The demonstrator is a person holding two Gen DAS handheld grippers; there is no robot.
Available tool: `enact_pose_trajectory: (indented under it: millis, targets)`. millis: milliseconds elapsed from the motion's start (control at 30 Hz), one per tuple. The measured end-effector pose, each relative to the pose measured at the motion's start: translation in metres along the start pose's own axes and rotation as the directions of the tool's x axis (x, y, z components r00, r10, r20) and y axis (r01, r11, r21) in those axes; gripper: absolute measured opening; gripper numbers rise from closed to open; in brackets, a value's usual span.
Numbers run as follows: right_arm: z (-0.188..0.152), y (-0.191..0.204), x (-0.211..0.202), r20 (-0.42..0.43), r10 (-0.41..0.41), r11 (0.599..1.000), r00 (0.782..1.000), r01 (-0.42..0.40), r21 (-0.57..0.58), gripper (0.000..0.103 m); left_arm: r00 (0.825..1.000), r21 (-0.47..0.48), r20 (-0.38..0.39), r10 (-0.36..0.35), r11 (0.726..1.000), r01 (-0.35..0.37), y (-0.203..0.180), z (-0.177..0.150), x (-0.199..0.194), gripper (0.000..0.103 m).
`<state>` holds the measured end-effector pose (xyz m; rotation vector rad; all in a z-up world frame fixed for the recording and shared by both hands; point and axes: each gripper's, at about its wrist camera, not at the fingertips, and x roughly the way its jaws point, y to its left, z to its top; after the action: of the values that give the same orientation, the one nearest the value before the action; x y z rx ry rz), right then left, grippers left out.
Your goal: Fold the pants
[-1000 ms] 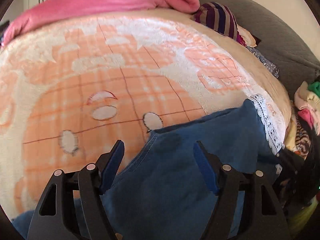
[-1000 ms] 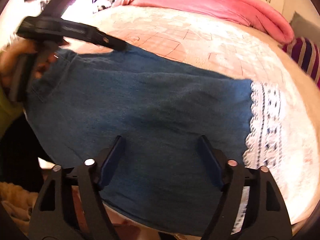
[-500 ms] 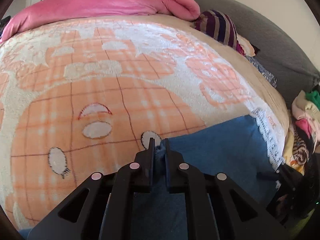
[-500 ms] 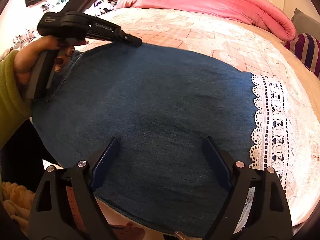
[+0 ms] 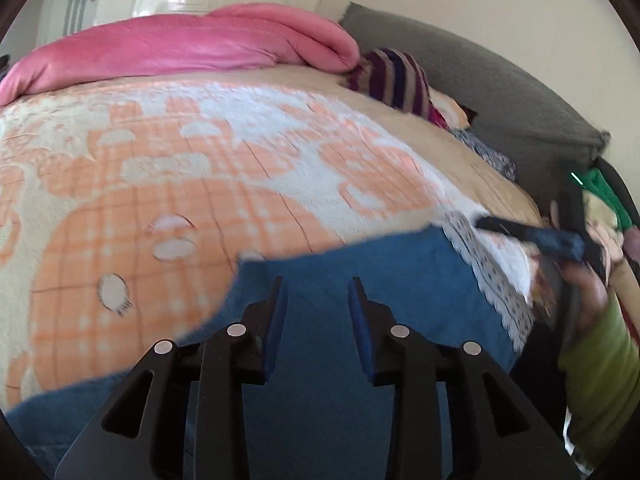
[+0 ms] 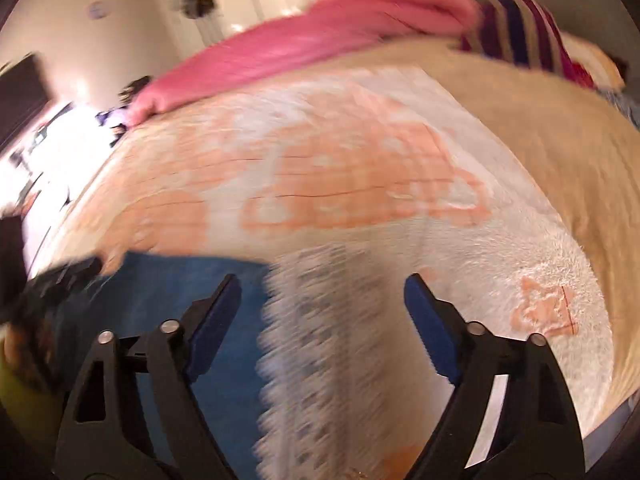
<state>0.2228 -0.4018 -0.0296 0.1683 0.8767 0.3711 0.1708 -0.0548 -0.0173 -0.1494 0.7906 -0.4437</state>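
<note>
1. Blue denim pants (image 5: 360, 280) lie flat at the near edge of the bed (image 5: 200, 184), lace hem (image 6: 332, 344) toward the right.
2. Left gripper (image 5: 316, 312): jaws opening, hovering above the denim, gripping nothing.
3. Right gripper (image 6: 320, 312): jaws closing from spread wide, straddling the lace hem.
4. Advice: pinch both layers squarely before carrying the hem over to the waistband.

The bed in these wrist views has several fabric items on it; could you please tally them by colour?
Blue: 1, the denim pants with a white lace hem
Pink: 1, the duvet
Orange and white: 1, the blanket
Purple striped: 1, the striped cloth
Total: 4
</note>
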Motion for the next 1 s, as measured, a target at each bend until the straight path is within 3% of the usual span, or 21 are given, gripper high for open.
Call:
enact_pose_trajectory:
  millis: [133, 233, 433, 600, 667, 733, 900, 1000]
  targets:
    - [0.002, -0.005, 0.029, -0.061, 0.058, 0.998, 0.996, -0.057, 0.026, 0.063, 0.998, 0.018, -0.054, 0.021, 1.0, -0.02, -0.002, -0.013, 0.02, 0.03]
    - [0.003, -0.003, 0.046, -0.094, 0.036, 0.999, 0.995, -0.036, 0.002, 0.06, 0.994, 0.005, -0.094, 0.05, 0.999, -0.05, 0.007, -0.022, 0.034, 0.031]
    - [-0.001, -0.005, 0.051, -0.111, 0.043, 0.999, 0.993, -0.045, -0.007, 0.057, 0.995, 0.004, -0.091, 0.043, 0.999, -0.042, 0.008, -0.026, 0.038, 0.04]
    - [-0.004, -0.001, 0.05, -0.085, 0.032, 0.999, 0.996, -0.035, -0.028, 0.047, 0.995, 0.006, -0.086, 0.046, 0.999, -0.045, 0.009, -0.027, 0.039, 0.04]
    - [-0.007, 0.003, 0.046, -0.073, 0.048, 0.997, 0.996, -0.052, -0.05, 0.033, 0.996, 0.004, -0.081, 0.046, 0.999, -0.046, 0.01, -0.026, 0.039, 0.04]
    - [-0.011, 0.009, 0.04, -0.068, 0.089, 0.993, 0.994, -0.094, -0.071, 0.013, 0.996, 0.004, -0.078, 0.048, 0.999, -0.048, 0.01, -0.026, 0.039, 0.04]
    - [-0.003, 0.016, 0.019, 0.023, 0.095, 0.988, 0.995, -0.091, -0.124, 0.011, 0.996, -0.001, -0.069, 0.049, 0.999, -0.05, 0.013, -0.026, 0.038, 0.04]
    - [0.011, 0.02, 0.019, 0.026, 0.088, 0.986, 0.996, -0.083, -0.147, 0.01, 0.996, 0.004, -0.063, 0.059, 0.998, -0.059, 0.013, -0.025, 0.037, 0.04]
